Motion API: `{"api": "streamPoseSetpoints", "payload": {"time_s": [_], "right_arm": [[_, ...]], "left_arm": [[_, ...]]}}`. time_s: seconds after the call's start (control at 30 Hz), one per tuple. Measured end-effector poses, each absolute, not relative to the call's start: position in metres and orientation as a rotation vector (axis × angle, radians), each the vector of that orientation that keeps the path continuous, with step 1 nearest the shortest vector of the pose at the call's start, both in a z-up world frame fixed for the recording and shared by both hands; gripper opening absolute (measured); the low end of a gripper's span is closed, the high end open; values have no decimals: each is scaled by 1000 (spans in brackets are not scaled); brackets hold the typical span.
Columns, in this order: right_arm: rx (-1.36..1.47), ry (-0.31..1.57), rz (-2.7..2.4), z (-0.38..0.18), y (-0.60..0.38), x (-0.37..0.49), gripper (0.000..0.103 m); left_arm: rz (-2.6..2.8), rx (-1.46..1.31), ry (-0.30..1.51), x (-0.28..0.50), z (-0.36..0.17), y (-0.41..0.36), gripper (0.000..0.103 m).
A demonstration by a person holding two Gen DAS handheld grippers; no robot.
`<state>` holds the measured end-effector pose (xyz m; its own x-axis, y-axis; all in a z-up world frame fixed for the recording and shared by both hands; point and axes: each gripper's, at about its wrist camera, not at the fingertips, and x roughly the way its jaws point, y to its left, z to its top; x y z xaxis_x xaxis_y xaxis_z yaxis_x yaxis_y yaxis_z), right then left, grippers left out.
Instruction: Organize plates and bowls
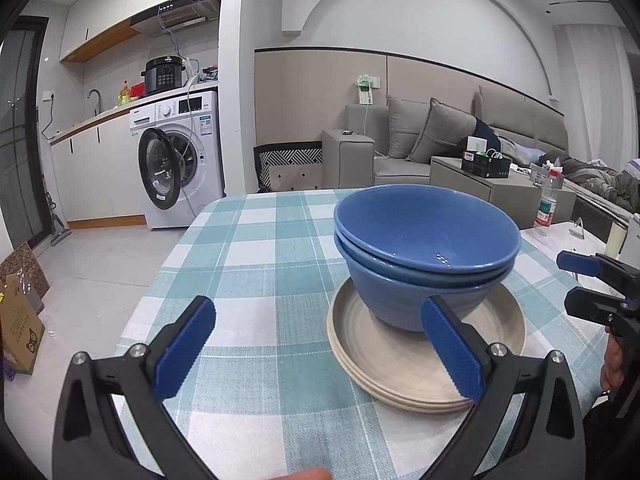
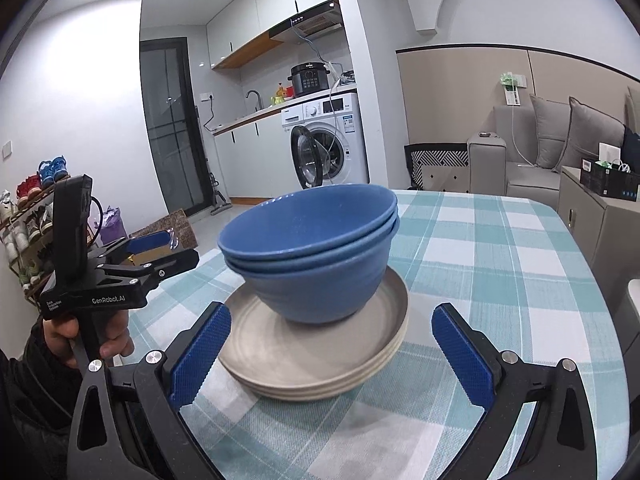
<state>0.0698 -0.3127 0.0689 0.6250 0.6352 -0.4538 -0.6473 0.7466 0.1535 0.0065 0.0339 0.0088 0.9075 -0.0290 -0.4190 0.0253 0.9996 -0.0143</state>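
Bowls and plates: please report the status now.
Left tool open, empty. Right tool open, empty. Blue bowls nested on stacked beige plates, on the table. Nothing in the way.

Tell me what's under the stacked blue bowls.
The blue bowls sit on a stack of beige plates, which lies on the checkered tablecloth. The rims suggest three or four plates; the plate centre under the bowls is covered.

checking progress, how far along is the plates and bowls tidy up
Done: blue bowls sit nested on the stacked beige plates on the checked table. In hand: nothing; left gripper and right gripper are open. No loose dishes show, so little seems left.
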Motion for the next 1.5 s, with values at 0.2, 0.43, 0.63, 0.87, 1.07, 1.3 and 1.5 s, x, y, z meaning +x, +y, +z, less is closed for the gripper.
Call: {"api": "streamPoseSetpoints", "payload": {"time_s": [0.2,0.43,0.63,0.87,1.07,1.3,1.5], "right_arm": [[-31,477,733,63,-313,56,102],[-53,446,739,62,-309,47,102],[-55,425,748,59,-308,45,102],[-61,422,772,57,-305,44,102],[-65,416,779,57,-303,43,102],[-67,417,784,55,-303,43,102],[-70,416,788,55,-302,42,102]], "left_arm": [[-36,10,423,-6,4,30,103],[-51,4,419,-13,-5,26,103],[-65,3,398,-15,-7,23,103],[-81,1,401,-15,-12,22,103],[-84,7,399,-16,-12,19,103],[-91,19,402,-16,-13,16,103],[-89,19,403,-16,-14,16,103]]}}
